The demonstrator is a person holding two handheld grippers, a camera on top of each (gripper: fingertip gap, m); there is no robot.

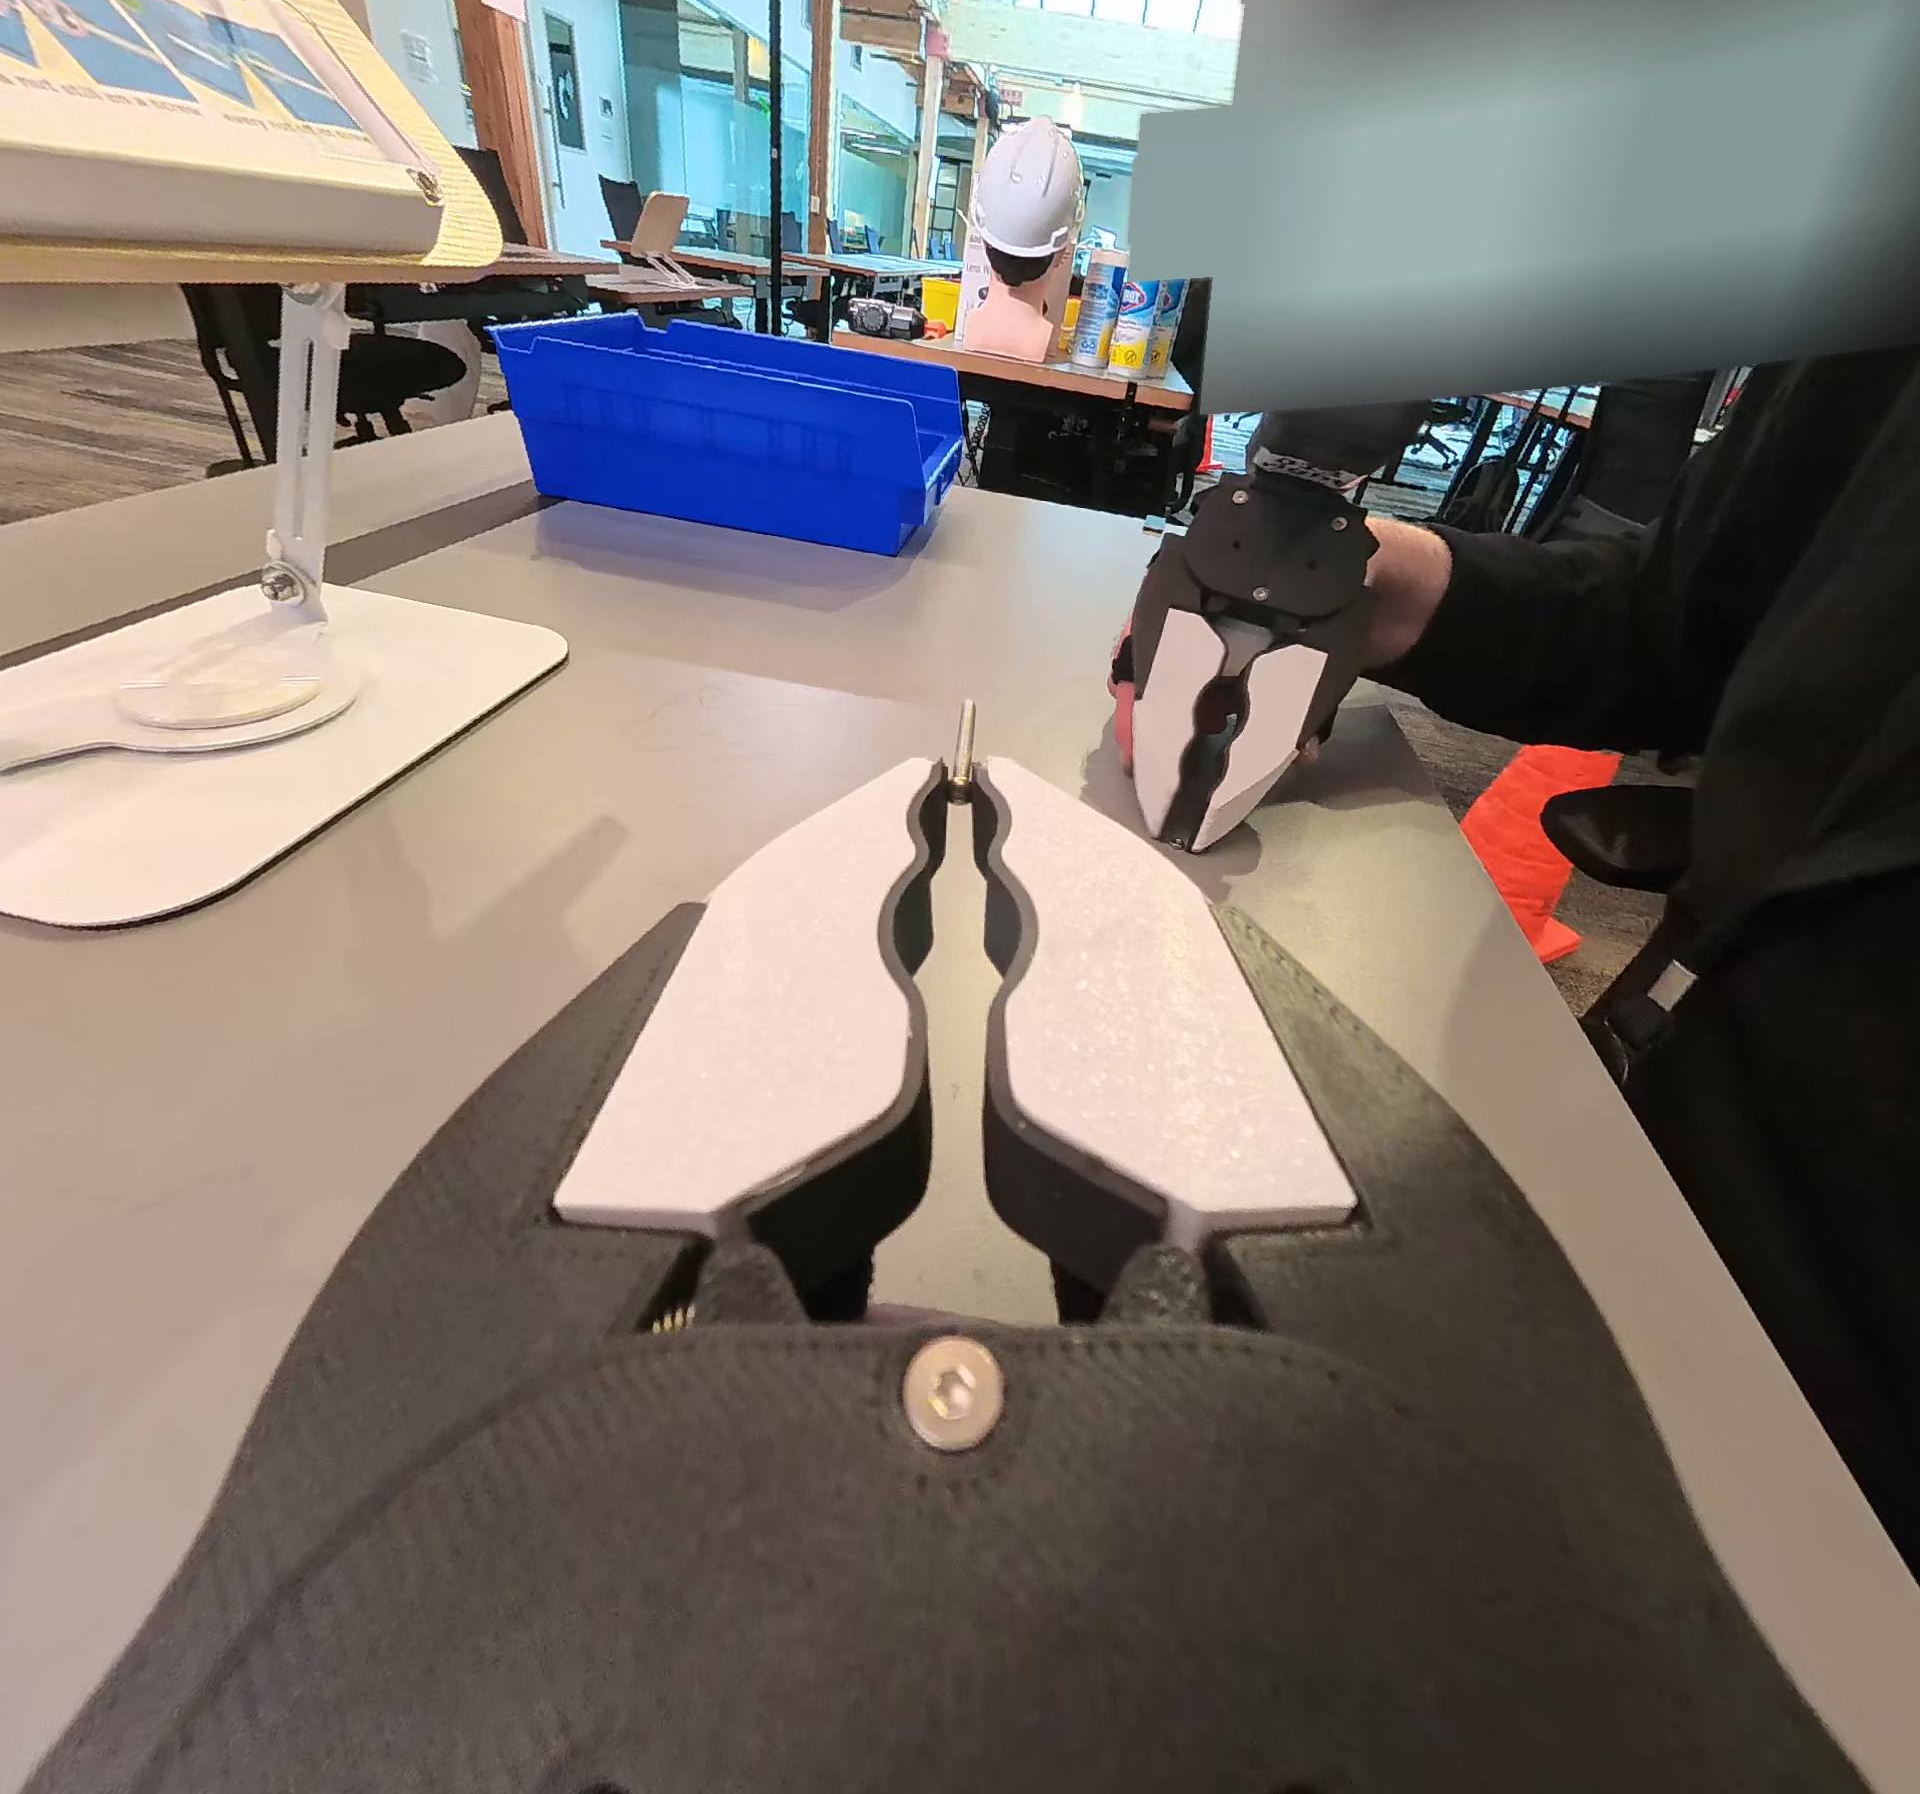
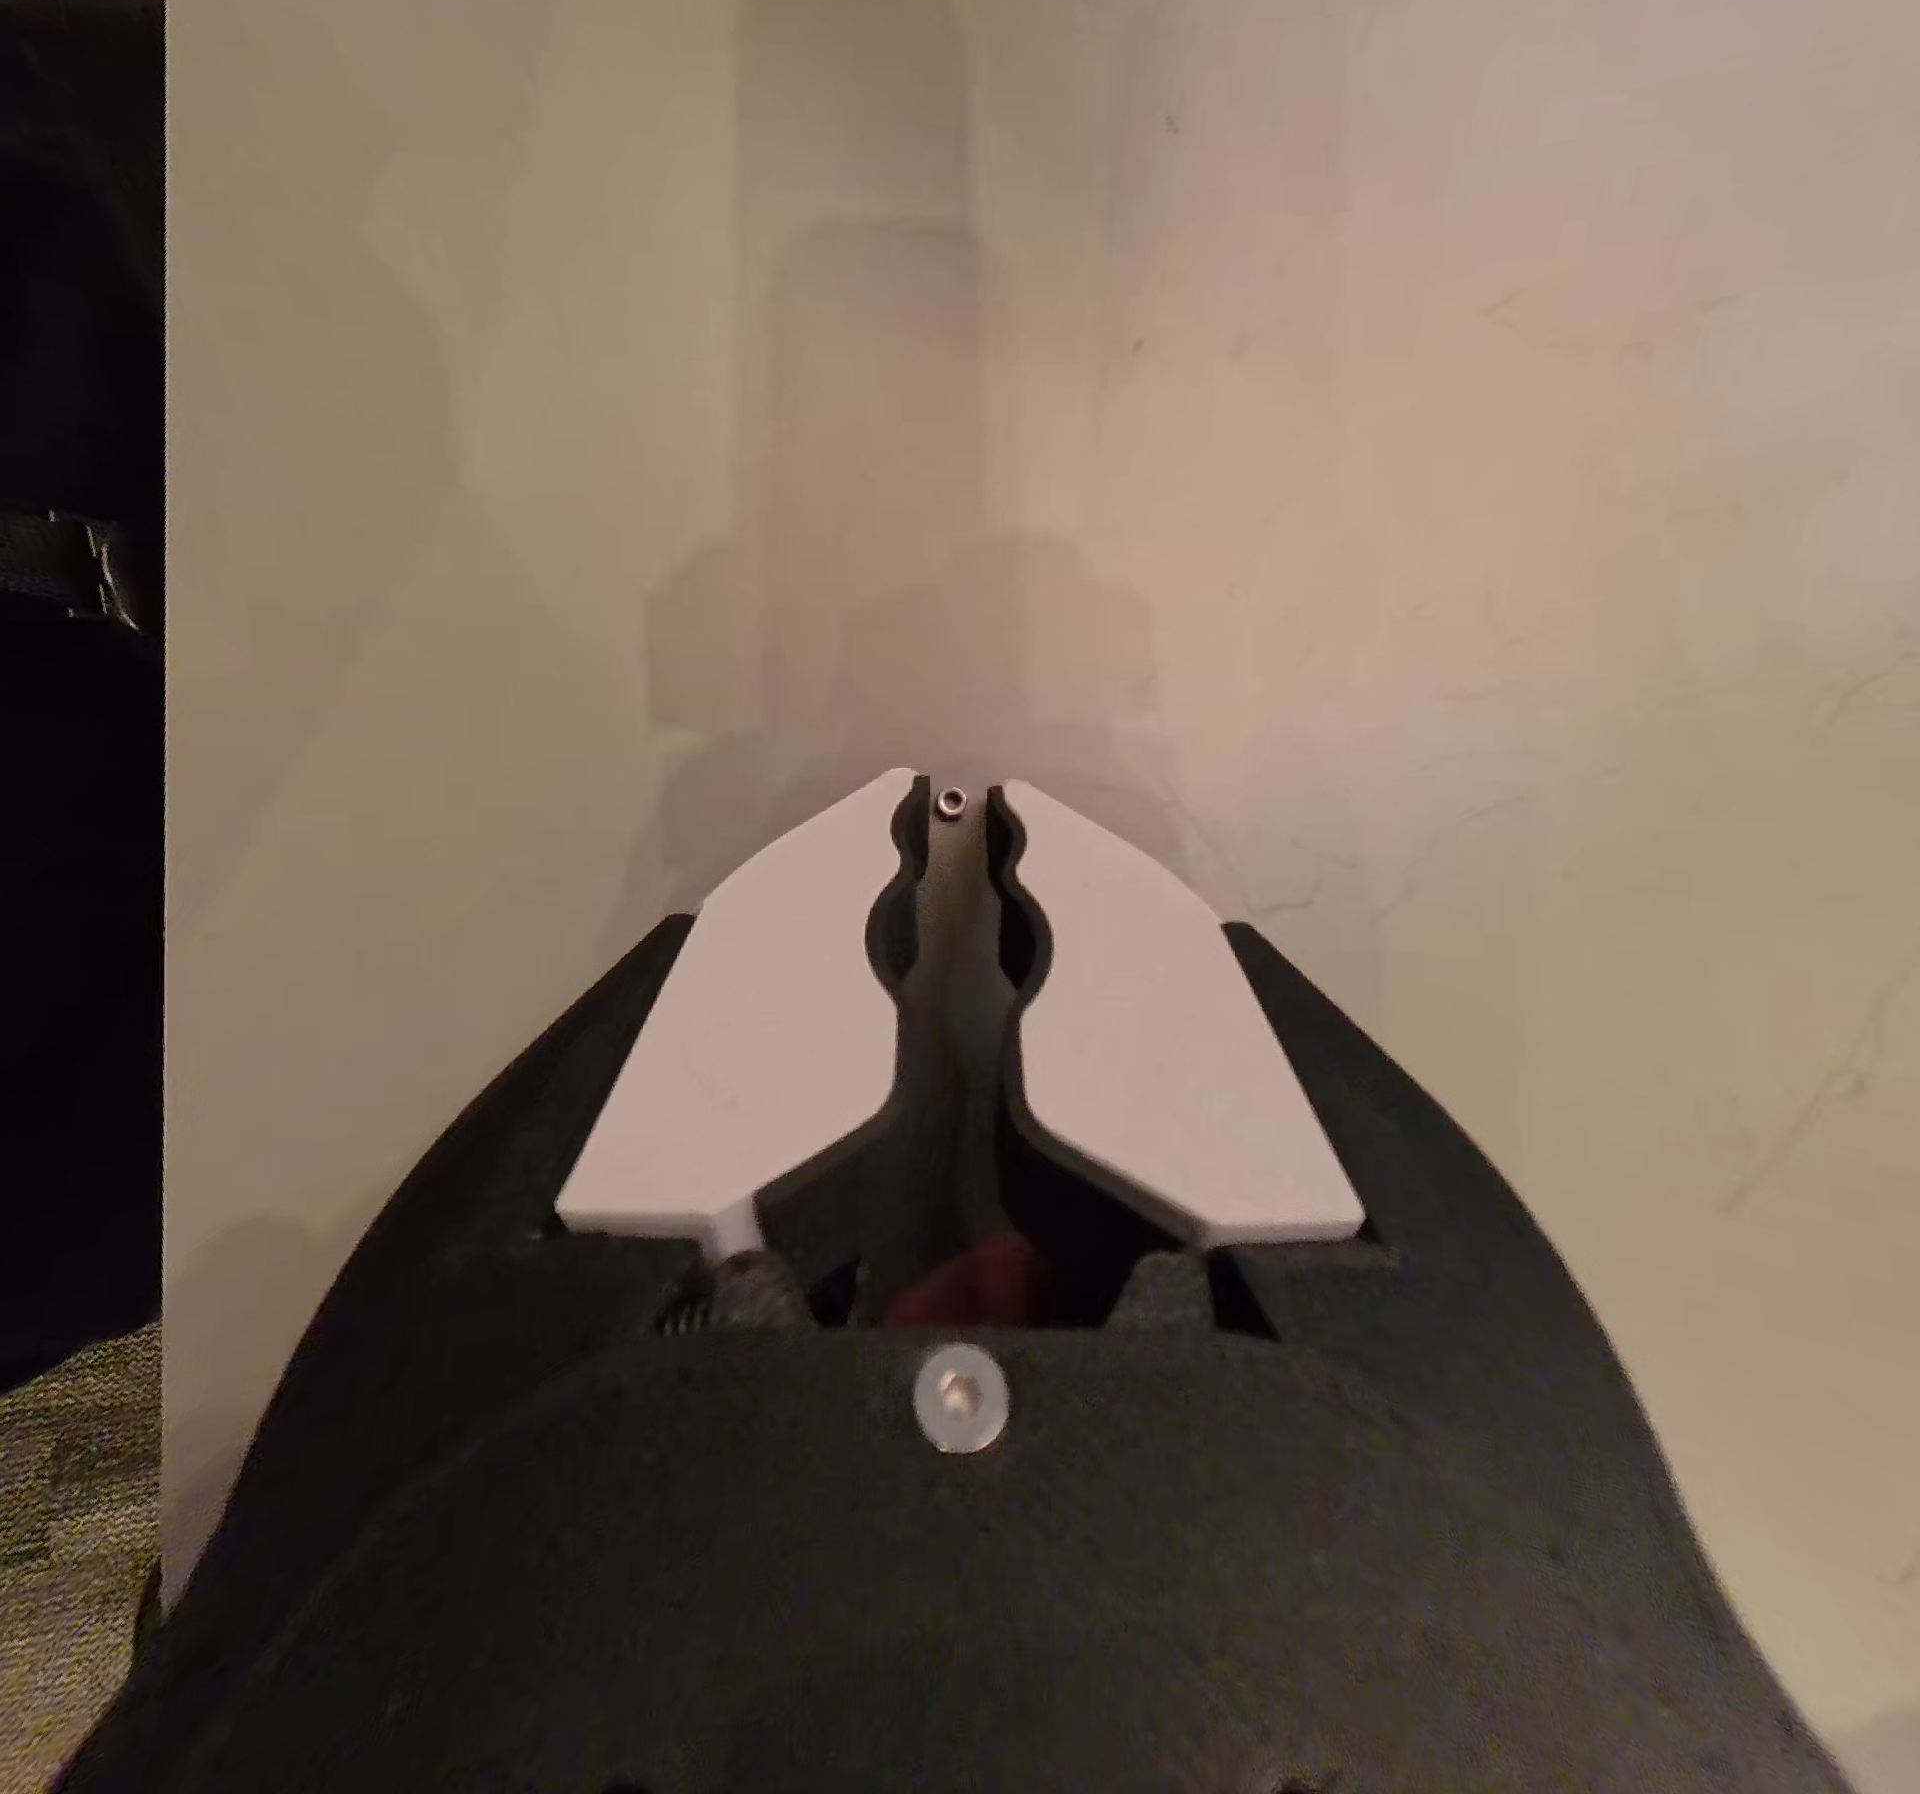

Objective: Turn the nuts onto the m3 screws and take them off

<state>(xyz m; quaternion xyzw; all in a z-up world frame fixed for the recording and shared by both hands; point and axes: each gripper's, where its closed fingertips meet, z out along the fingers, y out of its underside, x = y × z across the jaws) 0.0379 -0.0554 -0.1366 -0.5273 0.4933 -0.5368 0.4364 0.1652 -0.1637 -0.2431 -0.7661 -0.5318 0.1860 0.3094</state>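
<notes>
The left gripper (image 1: 962,776) is clamping an M3 screw (image 1: 965,745) by its head end between its fingertips; the shaft is standing upright above the tips, over the grey table (image 1: 727,664). The right gripper (image 2: 951,790) is pointing steeply down at the table, tips nearly touching the surface, with its jaws slightly parted around a small nut (image 2: 949,802) lying on the tabletop. A bare hand (image 1: 1403,591) is gripping its body. Behind, a blue bin (image 1: 727,435) is sitting on the table; its contents are hidden.
</notes>
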